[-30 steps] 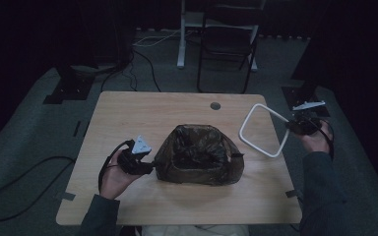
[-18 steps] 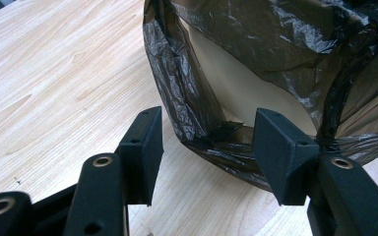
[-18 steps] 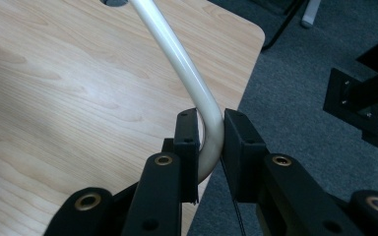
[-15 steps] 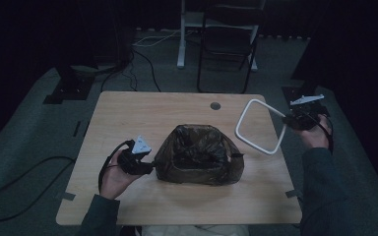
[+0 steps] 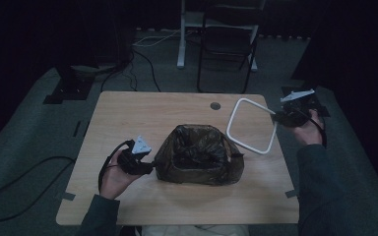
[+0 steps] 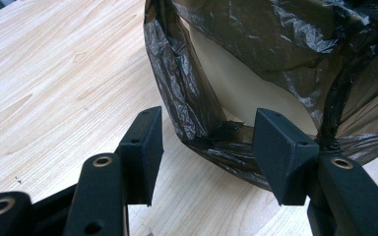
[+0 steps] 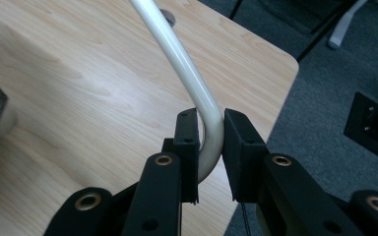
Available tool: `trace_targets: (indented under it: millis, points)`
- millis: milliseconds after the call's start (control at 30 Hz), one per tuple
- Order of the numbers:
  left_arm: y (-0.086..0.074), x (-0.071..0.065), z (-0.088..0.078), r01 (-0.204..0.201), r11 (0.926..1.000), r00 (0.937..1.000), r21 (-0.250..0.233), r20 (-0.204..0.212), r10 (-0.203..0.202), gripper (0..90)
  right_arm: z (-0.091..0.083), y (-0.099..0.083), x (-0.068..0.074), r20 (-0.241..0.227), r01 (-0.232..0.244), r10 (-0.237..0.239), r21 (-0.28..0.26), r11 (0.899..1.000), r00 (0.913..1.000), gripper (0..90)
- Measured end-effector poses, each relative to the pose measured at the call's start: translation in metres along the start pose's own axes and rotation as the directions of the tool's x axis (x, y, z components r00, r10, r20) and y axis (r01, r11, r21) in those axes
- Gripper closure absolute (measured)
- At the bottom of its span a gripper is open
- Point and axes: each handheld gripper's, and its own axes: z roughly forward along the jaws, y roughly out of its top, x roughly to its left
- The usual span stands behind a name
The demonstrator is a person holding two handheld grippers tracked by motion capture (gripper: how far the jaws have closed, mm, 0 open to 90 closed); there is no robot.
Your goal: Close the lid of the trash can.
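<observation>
A small bin lined with a black plastic bag [image 5: 198,155] sits mid-table. In the left gripper view the bag [image 6: 256,64] hangs over a cream bin wall [image 6: 246,88]. My left gripper [image 5: 140,164] rests at the bin's left side, open, its jaws either side of a fold of bag [image 6: 206,132] without pinching it. My right gripper [image 5: 283,115] is off the table's right edge, shut on a corner of a white ring frame [image 5: 251,125] held tilted above the table. The cream tube [image 7: 187,69] curves between the closed jaws [image 7: 210,147].
The wooden table [image 5: 128,118] has a round grommet [image 5: 215,105] near its far edge. A dark chair [image 5: 226,44] and a white stand [image 5: 183,29] are behind the table. Cables [image 5: 15,187] trail on the grey floor at left.
My right gripper has lifted the white frame and swung it slightly left and up over the table's right side. The left gripper and the bin have stayed put.
</observation>
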Motion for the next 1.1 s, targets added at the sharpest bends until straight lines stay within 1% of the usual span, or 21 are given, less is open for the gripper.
trace_targets:
  millis: [200, 300, 400, 600, 700, 833, 1000, 1100]
  points:
    - [0.000, 0.000, 0.000, -0.002, 1.0000, 1.0000, 0.002, 0.002, 0.002, 46.0, -0.002, 0.013, 0.014, -0.045, 0.024, -0.025, -0.022, 0.999, 0.9987, 77.6]
    - [0.000, 0.000, 0.000, -0.001, 1.0000, 1.0000, -0.001, 0.003, 0.001, 46.0, -0.002, 0.020, 0.023, -0.064, 0.042, -0.043, -0.020, 0.999, 0.9970, 77.5]
    - [0.000, 0.000, 0.000, -0.001, 1.0000, 1.0000, -0.002, 0.001, 0.001, 46.0, 0.001, 0.028, 0.036, -0.084, 0.080, -0.081, -0.019, 0.997, 0.9932, 77.6]
    - [0.000, 0.000, -0.001, 0.001, 1.0000, 1.0000, -0.004, 0.001, -0.001, 46.0, 0.004, 0.042, 0.057, -0.112, 0.122, -0.121, -0.004, 0.993, 0.9863, 77.6]
    - [0.000, 0.001, -0.001, 0.002, 1.0000, 1.0000, -0.006, 0.001, -0.002, 46.0, 0.006, 0.048, 0.069, -0.133, 0.146, -0.145, 0.000, 0.989, 0.9805, 77.6]
    - [0.000, 0.001, -0.002, 0.001, 1.0000, 1.0000, -0.007, -0.002, -0.001, 46.0, 0.008, 0.054, 0.083, -0.150, 0.171, -0.167, 0.013, 0.985, 0.9745, 77.6]
    - [0.000, 0.001, -0.003, 0.002, 0.9999, 1.0000, -0.010, -0.002, -0.002, 46.0, 0.009, 0.061, 0.099, -0.174, 0.207, -0.200, 0.025, 0.978, 0.9644, 77.7]
    - [0.000, 0.001, -0.003, 0.002, 0.9999, 1.0000, -0.010, -0.003, -0.002, 46.0, 0.009, 0.066, 0.106, -0.180, 0.226, -0.218, 0.025, 0.974, 0.9592, 77.6]
